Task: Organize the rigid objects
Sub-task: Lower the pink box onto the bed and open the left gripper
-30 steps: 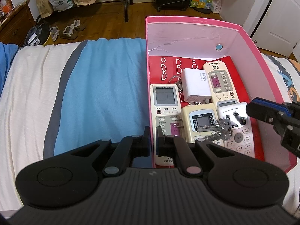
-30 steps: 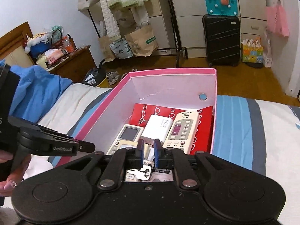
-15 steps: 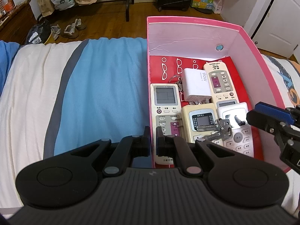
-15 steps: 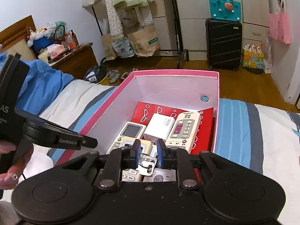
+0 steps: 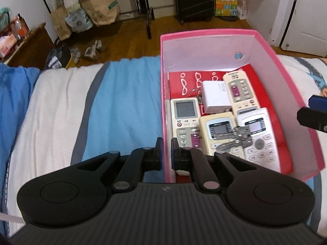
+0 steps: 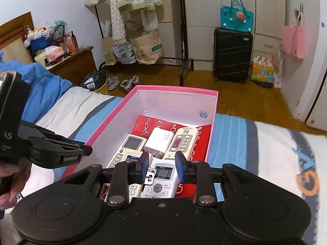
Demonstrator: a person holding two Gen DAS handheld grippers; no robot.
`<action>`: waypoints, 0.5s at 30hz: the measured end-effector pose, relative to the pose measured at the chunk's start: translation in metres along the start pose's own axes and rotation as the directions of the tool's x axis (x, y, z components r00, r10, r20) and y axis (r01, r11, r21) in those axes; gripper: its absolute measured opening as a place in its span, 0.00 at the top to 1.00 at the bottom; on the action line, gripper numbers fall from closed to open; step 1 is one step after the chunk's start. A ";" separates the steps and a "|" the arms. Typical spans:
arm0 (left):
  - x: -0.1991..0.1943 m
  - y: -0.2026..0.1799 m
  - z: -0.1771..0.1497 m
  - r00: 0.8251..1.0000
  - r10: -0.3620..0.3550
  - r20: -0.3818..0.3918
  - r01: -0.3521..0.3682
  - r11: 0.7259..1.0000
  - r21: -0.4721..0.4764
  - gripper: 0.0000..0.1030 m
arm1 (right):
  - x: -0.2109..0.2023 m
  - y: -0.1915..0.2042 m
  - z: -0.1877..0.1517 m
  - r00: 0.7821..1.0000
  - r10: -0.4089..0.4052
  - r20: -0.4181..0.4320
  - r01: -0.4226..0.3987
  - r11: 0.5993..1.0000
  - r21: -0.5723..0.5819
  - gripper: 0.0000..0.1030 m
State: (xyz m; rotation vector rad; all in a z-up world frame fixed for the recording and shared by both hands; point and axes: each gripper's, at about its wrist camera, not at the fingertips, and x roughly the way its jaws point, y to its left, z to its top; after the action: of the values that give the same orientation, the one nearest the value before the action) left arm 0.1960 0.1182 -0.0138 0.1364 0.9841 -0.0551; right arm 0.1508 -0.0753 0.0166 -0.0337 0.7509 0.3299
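Your right gripper (image 6: pixel 160 167), jaws just opening, hangs empty above the keys (image 5: pixel 238 137) lying across two remotes in the pink box (image 5: pixel 267 47), while your left gripper (image 5: pixel 166 153) stays closed, hiding the box's near corner.

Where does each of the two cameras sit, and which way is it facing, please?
Left wrist: on the left gripper, shut, looking down over the bed and pink box.
Right wrist: on the right gripper, jaws just opening, empty, facing the box from its near end; a hand shows.
Shared: box, remotes, keys, each other's gripper.
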 end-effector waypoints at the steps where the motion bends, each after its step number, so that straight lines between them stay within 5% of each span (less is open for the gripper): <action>1: -0.006 -0.003 -0.001 1.000 0.009 0.014 -0.010 1.000 0.007 0.94 | -0.005 0.001 0.000 1.000 -0.007 0.004 0.007 1.000 -0.014 0.66; 5: -0.029 -0.011 -0.007 0.999 -0.033 0.042 0.032 0.999 0.019 0.85 | -0.034 0.003 -0.001 0.999 -0.034 0.024 0.035 0.998 -0.056 0.59; 7: -0.038 -0.017 -0.011 0.998 -0.040 0.040 0.039 0.999 0.017 0.63 | -0.045 -0.001 -0.007 0.998 -0.059 0.029 0.061 0.996 -0.070 0.58; 15: -0.070 -0.037 -0.034 0.997 -0.064 0.053 0.064 0.998 -0.001 0.46 | -0.084 -0.019 -0.029 0.991 -0.105 0.081 0.107 0.994 -0.019 0.56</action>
State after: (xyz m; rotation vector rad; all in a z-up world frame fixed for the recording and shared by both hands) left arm 0.1249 0.0851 0.0225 0.1008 0.9359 -0.1158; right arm 0.0803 -0.1207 0.0502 -0.0818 0.6631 0.2372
